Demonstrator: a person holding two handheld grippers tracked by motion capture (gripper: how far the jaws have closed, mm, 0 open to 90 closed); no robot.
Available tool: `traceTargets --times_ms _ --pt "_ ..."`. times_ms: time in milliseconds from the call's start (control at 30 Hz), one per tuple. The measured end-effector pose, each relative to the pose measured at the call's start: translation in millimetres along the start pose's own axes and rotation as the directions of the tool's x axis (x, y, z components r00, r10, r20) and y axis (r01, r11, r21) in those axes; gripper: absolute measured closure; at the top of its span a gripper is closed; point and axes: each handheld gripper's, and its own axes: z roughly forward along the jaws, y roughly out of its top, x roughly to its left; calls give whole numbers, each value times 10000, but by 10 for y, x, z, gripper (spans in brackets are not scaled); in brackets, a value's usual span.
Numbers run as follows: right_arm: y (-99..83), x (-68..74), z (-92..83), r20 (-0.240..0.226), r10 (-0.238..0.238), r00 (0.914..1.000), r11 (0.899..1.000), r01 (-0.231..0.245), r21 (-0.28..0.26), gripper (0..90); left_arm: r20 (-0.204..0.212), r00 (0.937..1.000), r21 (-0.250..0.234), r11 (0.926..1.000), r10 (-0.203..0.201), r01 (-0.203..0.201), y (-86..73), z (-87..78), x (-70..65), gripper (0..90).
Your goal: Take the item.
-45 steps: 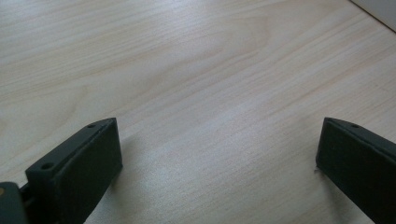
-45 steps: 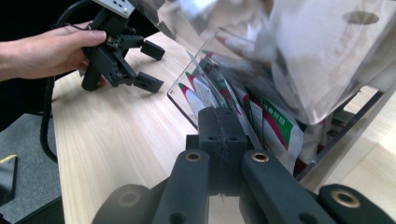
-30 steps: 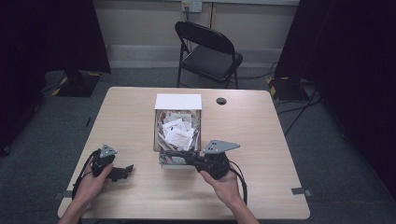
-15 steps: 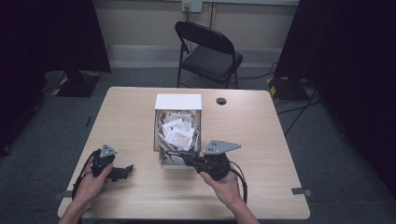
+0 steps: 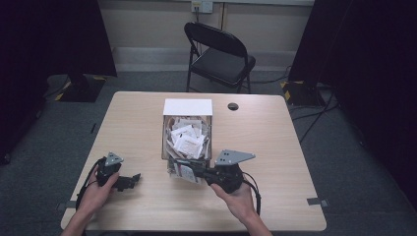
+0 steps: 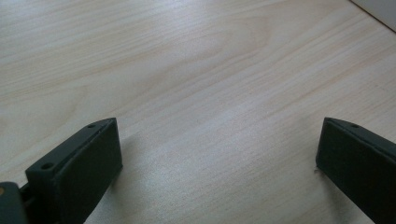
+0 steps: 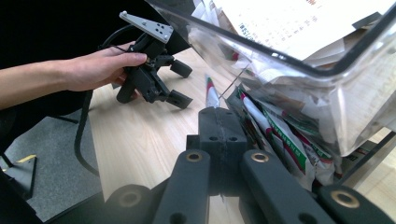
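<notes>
Broadly, a pale wooden table takes up the middle of the high view, with a black folding chair standing beyond its far edge on grey carpet. Near the table's centre stands a clear plastic bin, open towards the person and backed by a white panel; it is heaped with small white paper packets. In the right gripper view the clear wall of the bin tilts overhead, and printed lines show on the packets inside, too blurred to read. Lower down, at the bin's mouth, the packets carry green and red bands, but no brand name can be made out

The right gripper lies level at the near opening of the bin, its grey three-cornered plate on top. Its jaws are pressed together, and in the right gripper view a thin packet with a red and green stripe rises from right at their tip; whether they actually pinch it cannot be told

Well apart, near the table's left front corner, the left gripper rests in the person's left hand. Its jaws stand wide apart over bare wood, with nothing between them

A small dark round grommet sits in the tabletop beside the bin's far right corner
</notes>
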Motion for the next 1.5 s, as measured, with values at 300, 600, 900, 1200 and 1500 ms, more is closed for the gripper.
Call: traceTargets --times_ms 300,600,900,1200,1500 --pt "-18 25 -59 -59 100 9999 9999 -100 -29 900 2 10000 3 10000 -2 2 0 0 0 0" --pt "-95 46 -185 -2 286 9996 9996 -286 -24 900 3 10000 4 10000 -2 2 0 0 0 0" --pt "-192 22 -321 188 458 9988 9990 -457 -25 900 2 10000 2 10000 0 0 0 0 0 0" --pt "-243 -19 -464 438 529 9976 9986 -527 -71 900 0 10000 -4 10000 -3 3 0 0 0 0" --pt "-309 -94 -602 794 700 9944 9975 -695 -99 900 0 10000 -1 10000 -1 1 0 0 0 0"
